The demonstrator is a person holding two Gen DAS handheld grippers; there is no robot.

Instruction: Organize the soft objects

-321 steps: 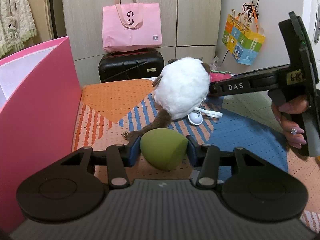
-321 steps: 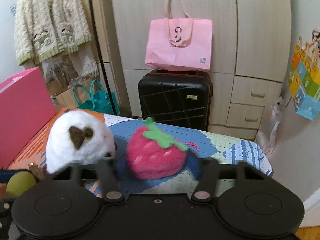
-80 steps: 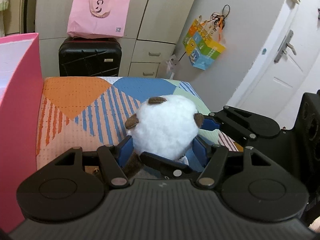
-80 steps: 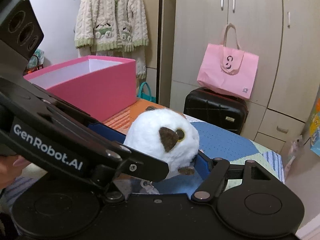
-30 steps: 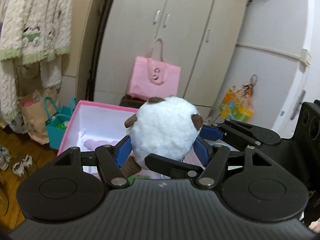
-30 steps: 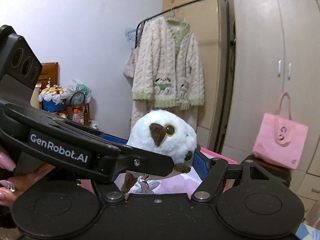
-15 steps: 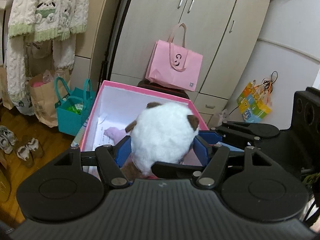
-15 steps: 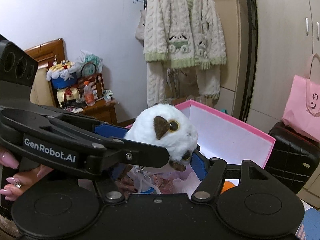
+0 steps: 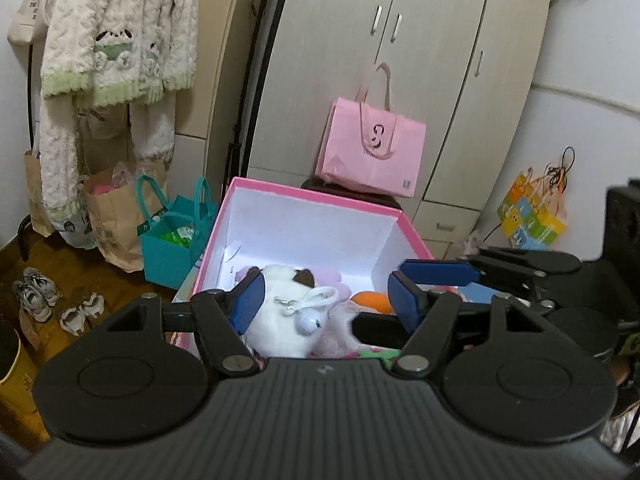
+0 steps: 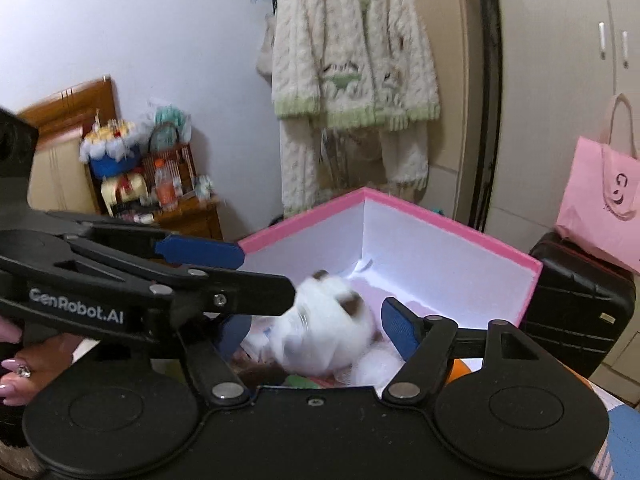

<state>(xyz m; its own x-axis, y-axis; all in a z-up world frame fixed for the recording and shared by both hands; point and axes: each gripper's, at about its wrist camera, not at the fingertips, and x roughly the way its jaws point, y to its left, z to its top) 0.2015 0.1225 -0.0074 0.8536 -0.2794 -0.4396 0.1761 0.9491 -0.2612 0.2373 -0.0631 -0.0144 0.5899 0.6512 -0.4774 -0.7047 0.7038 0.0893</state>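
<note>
The white plush owl [image 9: 280, 312] with brown ears lies inside the pink box [image 9: 316, 196], its white bell charm [image 9: 308, 322] on top. In the right wrist view the owl [image 10: 328, 328] is blurred, low in the box [image 10: 440, 220]. My left gripper [image 9: 326, 300] hovers over the box with its jaws opening; the blue pads stand apart from the owl below them. My right gripper [image 10: 316, 330] is opening too and presses on nothing. An orange ball [image 9: 370, 302] and a pink plush [image 9: 328, 276] also lie in the box.
A pink tote bag [image 9: 372, 152] rests on a black suitcase [image 10: 576, 304] behind the box. A teal bag [image 9: 172, 236], paper bags and shoes [image 9: 36, 296] sit on the floor at left. A knitted cardigan [image 9: 116, 40] hangs by the wardrobe. A hand [image 10: 24, 360] holds the left gripper.
Half a second ago both grippers held the owl above the box. Now both pairs of jaws have spread and the owl has dropped into the box.
</note>
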